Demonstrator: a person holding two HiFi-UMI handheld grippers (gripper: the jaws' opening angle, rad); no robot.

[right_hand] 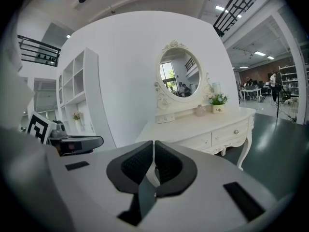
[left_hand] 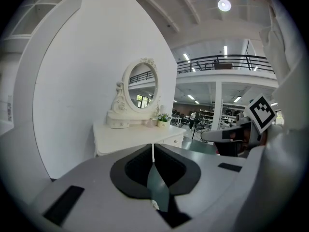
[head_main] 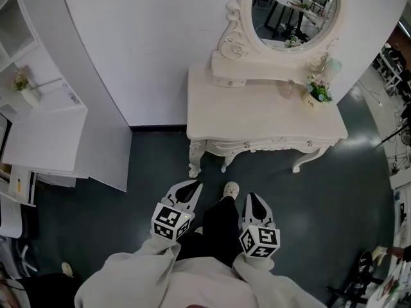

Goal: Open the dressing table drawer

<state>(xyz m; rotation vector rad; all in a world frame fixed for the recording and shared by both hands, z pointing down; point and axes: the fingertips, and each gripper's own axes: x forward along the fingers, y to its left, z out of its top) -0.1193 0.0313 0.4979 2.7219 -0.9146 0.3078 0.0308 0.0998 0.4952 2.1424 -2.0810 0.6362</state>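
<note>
The person stands back from the white dressing table [head_main: 257, 117] set against the wall, holding the left gripper [head_main: 191, 188] and the right gripper [head_main: 252, 199] out over the dark floor [head_main: 128, 191], both well short of the table's front edge. Each gripper's 2 jaws are pressed together with nothing between them. The drawer fronts [right_hand: 231, 135] under the front edge sit flush and shut, the oval mirror [head_main: 294, 8] stands along the rear edge, and a small potted plant [head_main: 318, 94] sits near the right rear corner.

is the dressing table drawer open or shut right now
Shut: each drawer front sits flush with the front of the dressing table; none is pulled out.
</note>
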